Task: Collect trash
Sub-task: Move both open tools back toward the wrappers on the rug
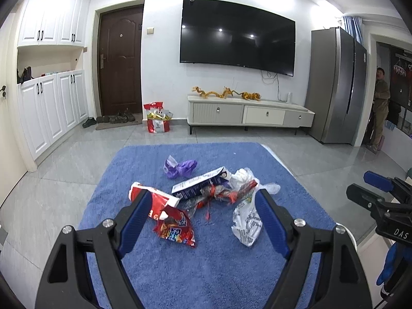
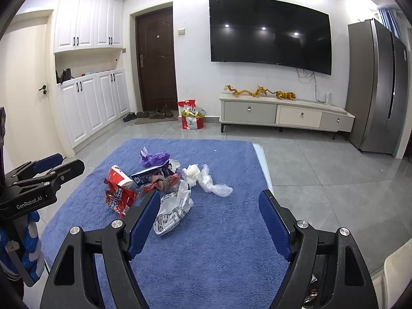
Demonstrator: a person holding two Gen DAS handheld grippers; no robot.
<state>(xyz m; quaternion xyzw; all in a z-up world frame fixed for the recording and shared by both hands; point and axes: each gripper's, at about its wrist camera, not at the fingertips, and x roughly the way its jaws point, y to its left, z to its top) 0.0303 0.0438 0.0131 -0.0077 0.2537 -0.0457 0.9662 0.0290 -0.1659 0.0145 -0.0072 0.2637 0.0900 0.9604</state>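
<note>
A heap of trash lies on a blue cloth-covered table (image 1: 206, 270) (image 2: 219, 231): a red snack bag (image 1: 175, 228) (image 2: 117, 198), a red-and-white carton (image 1: 154, 195) (image 2: 118, 175), a dark blue box (image 1: 200, 184) (image 2: 152, 173), a purple wrapper (image 1: 180, 167) (image 2: 153, 158), a white printed bag (image 1: 246, 219) (image 2: 172, 211) and clear plastic (image 2: 213, 184). My left gripper (image 1: 202, 195) is open and empty, above the heap's near side. My right gripper (image 2: 209, 197) is open and empty, to the right of the heap.
Grey tile floor surrounds the table. A TV cabinet (image 1: 247, 113) and a fridge (image 1: 334, 85) stand by the far wall. A red gift bag (image 1: 157, 121) sits near the door. White cupboards (image 1: 51, 103) line the left. A person (image 1: 379, 108) stands at the far right.
</note>
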